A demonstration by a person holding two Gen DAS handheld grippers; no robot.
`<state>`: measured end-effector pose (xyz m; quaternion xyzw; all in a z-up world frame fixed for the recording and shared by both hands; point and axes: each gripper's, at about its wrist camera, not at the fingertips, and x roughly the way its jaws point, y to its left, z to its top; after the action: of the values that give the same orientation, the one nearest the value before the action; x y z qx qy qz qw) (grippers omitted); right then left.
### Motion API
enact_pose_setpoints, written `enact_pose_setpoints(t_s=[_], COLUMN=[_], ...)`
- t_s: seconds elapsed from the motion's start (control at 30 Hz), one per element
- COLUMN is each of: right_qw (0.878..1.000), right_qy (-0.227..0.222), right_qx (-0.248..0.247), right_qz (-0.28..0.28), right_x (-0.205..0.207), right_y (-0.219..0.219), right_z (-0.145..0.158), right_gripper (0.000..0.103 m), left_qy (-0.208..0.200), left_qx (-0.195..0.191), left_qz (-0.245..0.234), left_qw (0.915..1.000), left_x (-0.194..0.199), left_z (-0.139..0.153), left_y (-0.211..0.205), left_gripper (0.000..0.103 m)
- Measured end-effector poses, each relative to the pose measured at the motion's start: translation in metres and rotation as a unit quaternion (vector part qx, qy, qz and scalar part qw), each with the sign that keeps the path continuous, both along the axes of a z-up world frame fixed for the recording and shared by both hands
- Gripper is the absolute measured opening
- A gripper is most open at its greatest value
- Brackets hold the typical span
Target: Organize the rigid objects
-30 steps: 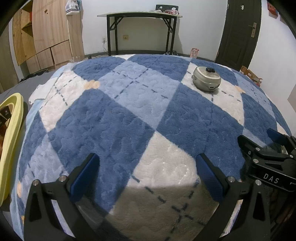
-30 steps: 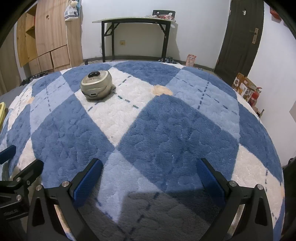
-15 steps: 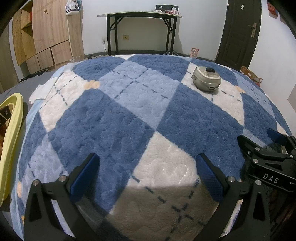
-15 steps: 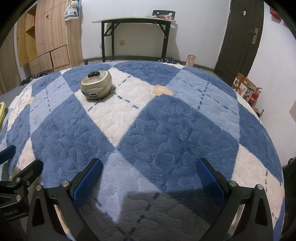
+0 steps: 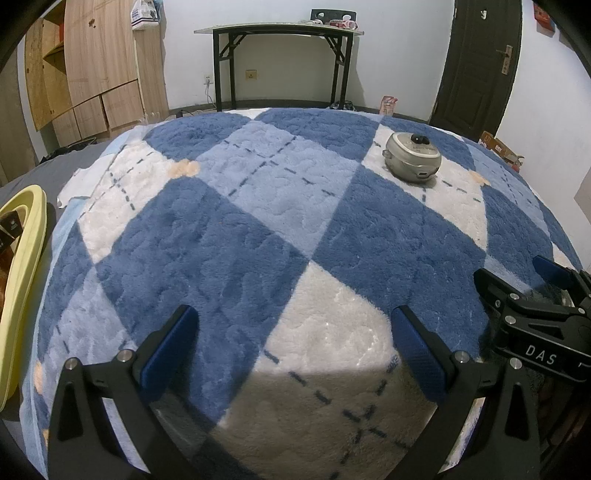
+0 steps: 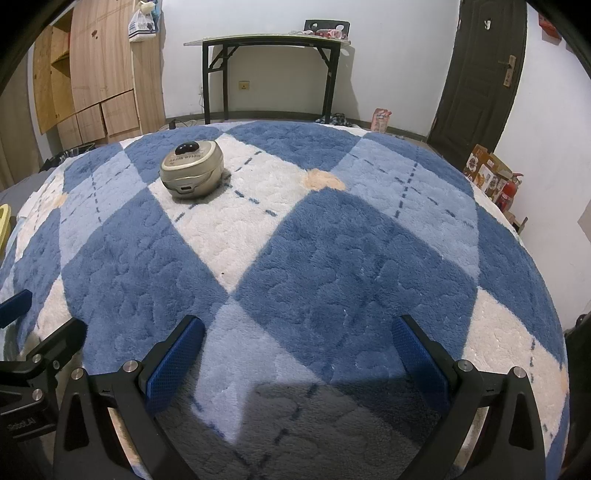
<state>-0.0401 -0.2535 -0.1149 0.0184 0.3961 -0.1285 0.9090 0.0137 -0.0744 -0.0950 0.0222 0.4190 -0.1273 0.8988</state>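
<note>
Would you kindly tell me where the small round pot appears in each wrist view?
Left wrist: the pot sits upper right, on a white diamond.
Right wrist: the pot sits upper left, same white diamond.
Shared landmark: the black-legged table against the far wall.

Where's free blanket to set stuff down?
Most of the blanket is bare: everything between the two open hand-held grippers, left and right, and the small pot; also the whole stretch right of the pot. Occupied: the pot's white diamond; the yellow tub borders the left edge.
</note>
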Motion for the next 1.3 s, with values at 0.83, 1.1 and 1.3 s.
enact_pose_setpoints(t_s=[0.83,1.1,1.3], right_qw=[0.981,0.952,0.942], right_qy=[-0.038,0.034,0.060], right_qx=[0.072,0.089,0.089], right_qz=[0.178,0.291,0.319], right_x=[-0.040,-0.061,-0.052], right_y=[-0.008,-0.003,0.014], right_z=[0.078,0.062,0.043], right_gripper=[0.103,0.103,0.102], left_qy=[-0.001,0.024,0.030], left_qx=[0.000,0.002,-0.023], left_qz=[0.000,-0.016,-0.002], left_qw=[1.0000,0.9996,0.9993], left_x=[0.000,0.012,0.044], left_z=[-0.001,0.007,0.059], left_y=[-0.001,-0.002,0.000], left_gripper=[0.103,0.103,0.103])
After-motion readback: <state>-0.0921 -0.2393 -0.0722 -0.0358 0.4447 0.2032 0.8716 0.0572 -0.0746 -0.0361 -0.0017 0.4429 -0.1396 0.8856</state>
